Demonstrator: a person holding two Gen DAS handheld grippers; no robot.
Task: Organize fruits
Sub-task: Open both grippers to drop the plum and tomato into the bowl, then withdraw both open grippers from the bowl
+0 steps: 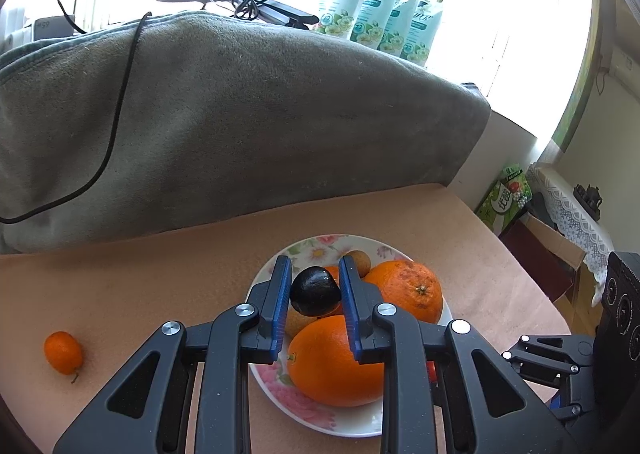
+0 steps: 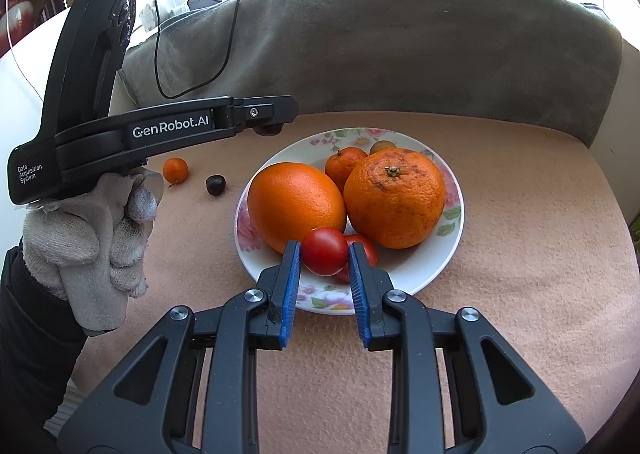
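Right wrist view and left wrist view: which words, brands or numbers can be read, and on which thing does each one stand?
"GenRobot.AI": white print on the black left gripper, along its arm.
"Data Acquisition System": white print on the same gripper's handle end.
"72": round badges on the pale blue flowered pouches at the window; their other print is too blurred.
Green carton beside the table: large white characters, not legible.

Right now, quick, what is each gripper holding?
Left gripper: shut on the dark fruit, held above the plate.
Right gripper: shut on a red tomato over the plate.
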